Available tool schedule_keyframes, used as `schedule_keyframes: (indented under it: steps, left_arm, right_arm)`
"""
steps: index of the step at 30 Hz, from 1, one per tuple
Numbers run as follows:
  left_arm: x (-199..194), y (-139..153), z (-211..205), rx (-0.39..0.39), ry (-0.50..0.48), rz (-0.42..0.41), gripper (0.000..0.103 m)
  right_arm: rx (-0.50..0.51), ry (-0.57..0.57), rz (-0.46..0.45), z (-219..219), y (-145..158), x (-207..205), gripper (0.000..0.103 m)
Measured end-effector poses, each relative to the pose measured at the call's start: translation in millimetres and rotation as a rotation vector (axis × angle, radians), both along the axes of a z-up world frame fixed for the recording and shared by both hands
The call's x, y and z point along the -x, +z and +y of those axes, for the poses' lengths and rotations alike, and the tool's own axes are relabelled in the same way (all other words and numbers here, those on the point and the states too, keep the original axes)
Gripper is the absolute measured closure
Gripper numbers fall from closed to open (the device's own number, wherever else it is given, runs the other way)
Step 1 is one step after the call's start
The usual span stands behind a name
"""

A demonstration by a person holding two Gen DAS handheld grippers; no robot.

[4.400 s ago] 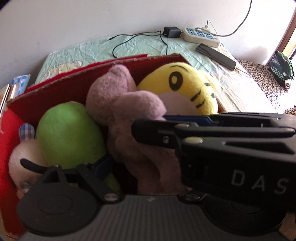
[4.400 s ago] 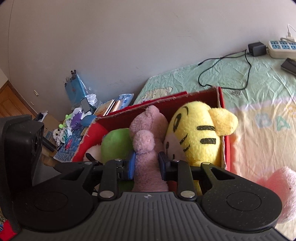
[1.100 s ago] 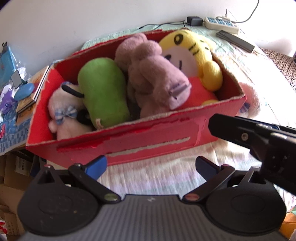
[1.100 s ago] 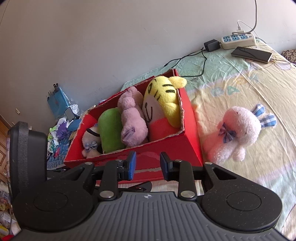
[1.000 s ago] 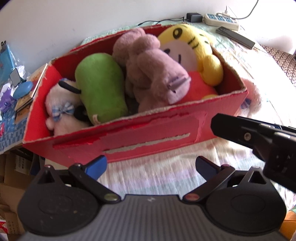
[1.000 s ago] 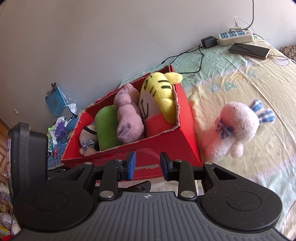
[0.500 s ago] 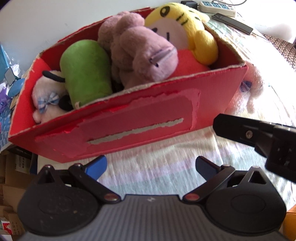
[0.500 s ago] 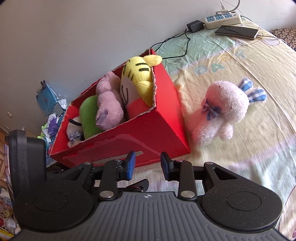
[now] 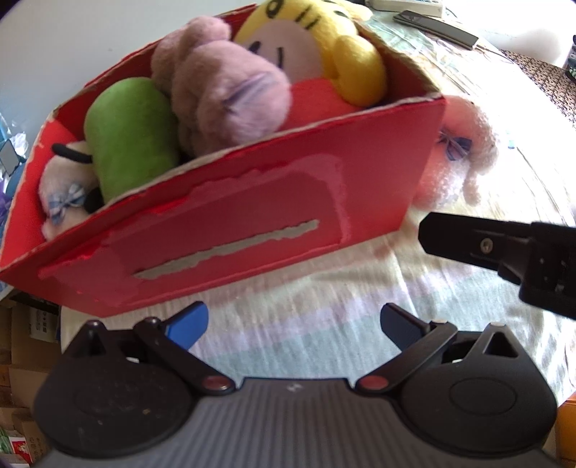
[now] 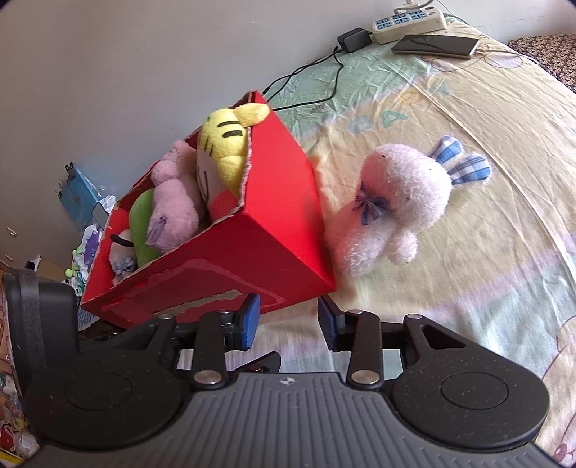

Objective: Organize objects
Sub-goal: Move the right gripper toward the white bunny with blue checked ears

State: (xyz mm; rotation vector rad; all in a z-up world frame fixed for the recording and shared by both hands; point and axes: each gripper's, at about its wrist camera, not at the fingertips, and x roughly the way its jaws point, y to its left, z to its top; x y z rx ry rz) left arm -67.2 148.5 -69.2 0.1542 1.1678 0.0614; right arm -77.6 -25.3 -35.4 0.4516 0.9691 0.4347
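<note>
A red cardboard box stands on the bed, packed with a yellow tiger plush, a mauve plush, a green plush and a small white plush. To the box's right lies a pink rabbit plush with blue checked ears. My left gripper is wide open over the sheet in front of the box. My right gripper sits near the box's front corner, its jaws opening with nothing between them; its black finger shows in the left wrist view.
The bed sheet stretches right of the box. At the far end lie a power strip, a black charger with its cable and a phone. Clutter and a blue bag sit beyond the bed's left edge.
Both grippers have sunk nearer the bed, so the box's front wall fills more of each view. The right gripper's jaws have spread apart. The left gripper stays wide open.
</note>
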Motion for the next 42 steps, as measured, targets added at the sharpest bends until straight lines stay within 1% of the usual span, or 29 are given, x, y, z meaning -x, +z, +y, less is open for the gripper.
schedule_keyframes:
  steps: [14,22,31,38,42]
  left_arm:
    - [-10.8,-0.6,-43.1,-0.008,-0.049,0.014,0.001]
    - [-15.4,-2.5,-62.0,-0.008,-0.057,0.023,0.001]
    - [-21.5,-8.4,-74.2,0.012,-0.018,0.048,0.001]
    - [-22.5,-10.5,-66.7,0.019,0.053,0.063,0.001]
    - [-20.8,-9.6,-61.6,0.009,0.082,0.066,0.001]
  right_arm:
    - [0.009,-0.029,0.042,-42.8,-7.5,-11.4,0.063]
    - [-0.001,-0.019,0.062,-61.9,-12.2,-29.3,0.063]
    - [-0.043,-0.005,0.124,-79.7,-29.6,-50.5,0.063]
    - [-0.079,0.031,0.165,-78.0,-47.9,-67.6,0.063]
    - [-0.129,0.043,0.175,-74.4,-53.6,-78.1,0.063]
